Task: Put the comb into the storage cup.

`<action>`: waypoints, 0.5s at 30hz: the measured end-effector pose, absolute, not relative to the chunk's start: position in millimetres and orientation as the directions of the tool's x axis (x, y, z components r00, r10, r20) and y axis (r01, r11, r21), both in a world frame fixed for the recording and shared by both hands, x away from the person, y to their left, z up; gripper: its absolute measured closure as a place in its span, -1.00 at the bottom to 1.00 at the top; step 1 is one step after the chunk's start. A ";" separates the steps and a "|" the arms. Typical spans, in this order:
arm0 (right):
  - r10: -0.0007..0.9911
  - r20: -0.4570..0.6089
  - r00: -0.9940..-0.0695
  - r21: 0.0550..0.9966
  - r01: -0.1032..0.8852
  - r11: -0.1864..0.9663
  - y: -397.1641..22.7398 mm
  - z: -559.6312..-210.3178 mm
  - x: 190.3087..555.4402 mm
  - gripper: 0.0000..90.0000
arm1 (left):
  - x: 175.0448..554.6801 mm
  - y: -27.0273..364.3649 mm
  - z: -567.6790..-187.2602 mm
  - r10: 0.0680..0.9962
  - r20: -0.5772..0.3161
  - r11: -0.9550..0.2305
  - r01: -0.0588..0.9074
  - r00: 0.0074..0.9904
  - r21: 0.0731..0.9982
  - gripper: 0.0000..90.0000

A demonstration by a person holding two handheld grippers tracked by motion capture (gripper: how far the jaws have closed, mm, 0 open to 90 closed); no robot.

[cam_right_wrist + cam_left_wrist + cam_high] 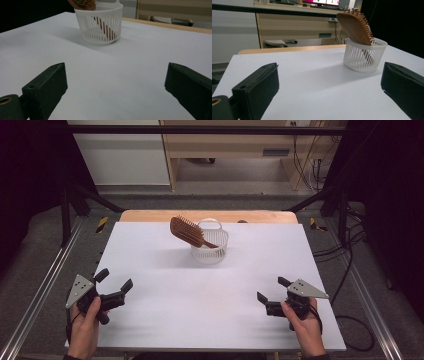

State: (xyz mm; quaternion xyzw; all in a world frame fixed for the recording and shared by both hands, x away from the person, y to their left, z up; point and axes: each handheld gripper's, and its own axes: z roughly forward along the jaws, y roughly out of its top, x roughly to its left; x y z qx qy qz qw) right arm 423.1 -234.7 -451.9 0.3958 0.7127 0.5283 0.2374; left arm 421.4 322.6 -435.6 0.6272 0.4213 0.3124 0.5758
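Standing handle-down in a white slotted basket point(210, 251), a wooden hairbrush point(186, 231) leans to the left, its bristled head sticking out above the rim. The basket sits toward the far middle of the white tabletop point(165, 320). Both tongs rest near the front edge, well apart from the basket: the left tongs point(114, 281) at the left corner, the right tongs point(271, 289) at the right. Each pair is spread wide, released, gripping nothing.
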 end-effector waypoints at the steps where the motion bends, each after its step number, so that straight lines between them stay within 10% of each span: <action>1: 0.817 0.078 -0.572 0.942 0.311 0.128 -235.4 -452.0 423.1 -0.90 | 420.6 322.4 -435.7 0.888 -0.093 0.019 0.167 0.450 0.986 -0.96; 15: 0.833 0.034 -0.553 0.964 0.239 0.119 -246.3 -454.7 423.7 -0.90 | 411.5 314.4 -440.9 0.872 -0.105 0.023 0.175 0.479 0.984 -0.96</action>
